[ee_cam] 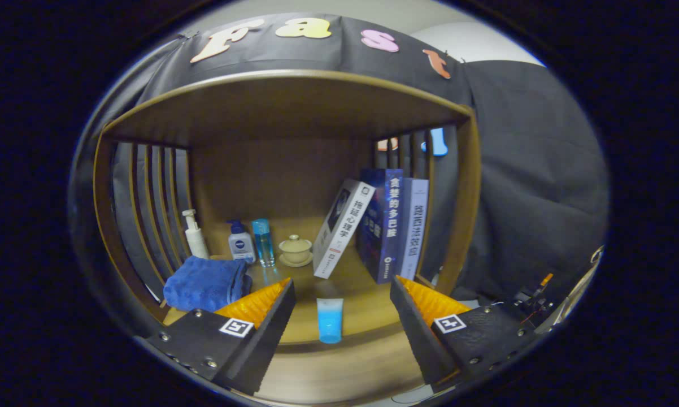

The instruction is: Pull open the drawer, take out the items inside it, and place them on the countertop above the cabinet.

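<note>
Gripper: the gripper (pixel 342 316) is held released, its two fingers spread wide apart, with nothing grasped between them; both are raised above the front edge of the countertop.
Blue tube: a small blue tube (pixel 330 320) is laid on the countertop (pixel 368 308) at its front edge, cap end toward the gripper, seen in the gap between the two fingers and touched by neither.
Towel: a folded blue towel (pixel 205 282) is set at the front left corner of the countertop, just beyond the left finger.
Back row: along the rear edge a white pump bottle (pixel 195 234), a white and blue pump bottle (pixel 241 242), a clear blue bottle (pixel 264 242) and a cream lidded cup on a saucer (pixel 295 250) are lined up from left to right, near one another.
Books: three books (pixel 393 226) are kept at the right side; two are stood upright against the slatted side wall, and the white one (pixel 342 229) is leaned tilted against them.
Cabinet: the countertop is enclosed by a wooden shelf frame (pixel 283 104) with slatted sides and a solid back.
Drawer: it cannot be told from this view where the drawer is, or whether it is pulled out.
</note>
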`<state>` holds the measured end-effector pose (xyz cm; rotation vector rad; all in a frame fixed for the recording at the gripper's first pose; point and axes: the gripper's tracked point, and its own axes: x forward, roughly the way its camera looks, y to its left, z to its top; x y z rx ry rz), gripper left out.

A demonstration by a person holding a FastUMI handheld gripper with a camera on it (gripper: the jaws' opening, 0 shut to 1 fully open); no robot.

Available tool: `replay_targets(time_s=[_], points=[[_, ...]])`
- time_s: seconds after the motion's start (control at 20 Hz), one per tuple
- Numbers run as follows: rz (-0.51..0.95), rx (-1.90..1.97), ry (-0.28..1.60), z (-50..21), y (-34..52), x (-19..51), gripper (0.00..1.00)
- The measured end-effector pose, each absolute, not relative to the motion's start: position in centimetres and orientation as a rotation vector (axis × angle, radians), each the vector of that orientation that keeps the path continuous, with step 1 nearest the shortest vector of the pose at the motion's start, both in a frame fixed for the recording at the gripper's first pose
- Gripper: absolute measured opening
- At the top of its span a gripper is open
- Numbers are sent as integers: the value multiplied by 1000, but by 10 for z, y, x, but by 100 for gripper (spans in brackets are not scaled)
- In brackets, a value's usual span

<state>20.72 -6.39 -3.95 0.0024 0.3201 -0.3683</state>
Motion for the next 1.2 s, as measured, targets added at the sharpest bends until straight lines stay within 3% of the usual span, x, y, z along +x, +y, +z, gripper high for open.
replay_targets(time_s=[0.4, 1.2], points=[[-457, 22, 218, -24, -72, 142, 100], [-517, 88, 292, -117, -61, 49, 100]])
